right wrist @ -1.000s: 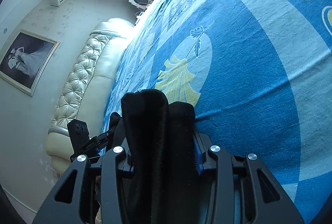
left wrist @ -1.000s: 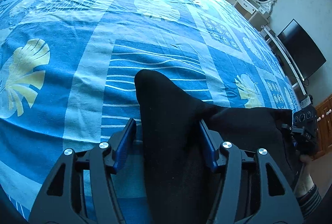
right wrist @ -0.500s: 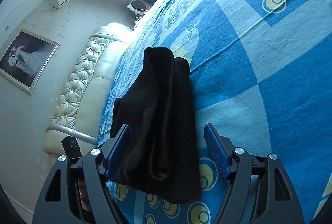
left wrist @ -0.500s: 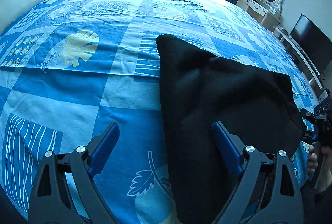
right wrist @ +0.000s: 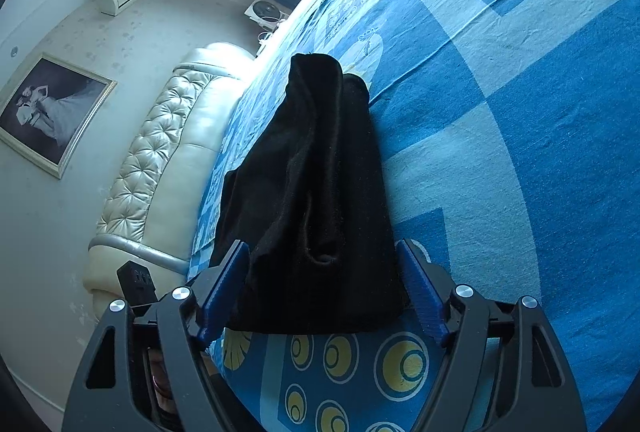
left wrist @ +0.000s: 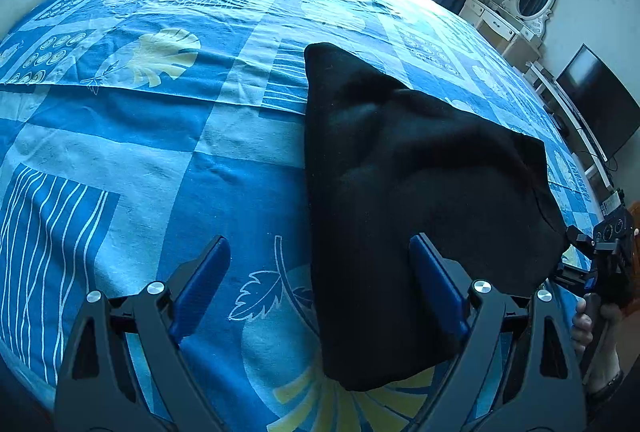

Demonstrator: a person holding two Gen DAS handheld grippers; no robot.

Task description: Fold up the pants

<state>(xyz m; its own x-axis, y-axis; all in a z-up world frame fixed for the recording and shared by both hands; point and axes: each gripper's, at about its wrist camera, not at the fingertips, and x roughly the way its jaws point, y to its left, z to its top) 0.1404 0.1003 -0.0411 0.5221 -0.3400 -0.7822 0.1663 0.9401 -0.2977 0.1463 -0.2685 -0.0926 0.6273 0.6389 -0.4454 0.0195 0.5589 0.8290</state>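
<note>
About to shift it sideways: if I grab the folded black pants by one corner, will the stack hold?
Probably not. The pants look soft and floppy, with sagging creases, so the layers would likely unfold. Pushing may bunch them against the sheet, which already shows wrinkles.

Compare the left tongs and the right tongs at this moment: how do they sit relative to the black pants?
The left tongs straddle the black pants' edge, one finger over bare bedsheet. The right tongs bracket the folded bundle, fabric filling the gap between the fingers. Shared: both are open, gripping nothing, and the pants lie released on the bed.
</note>
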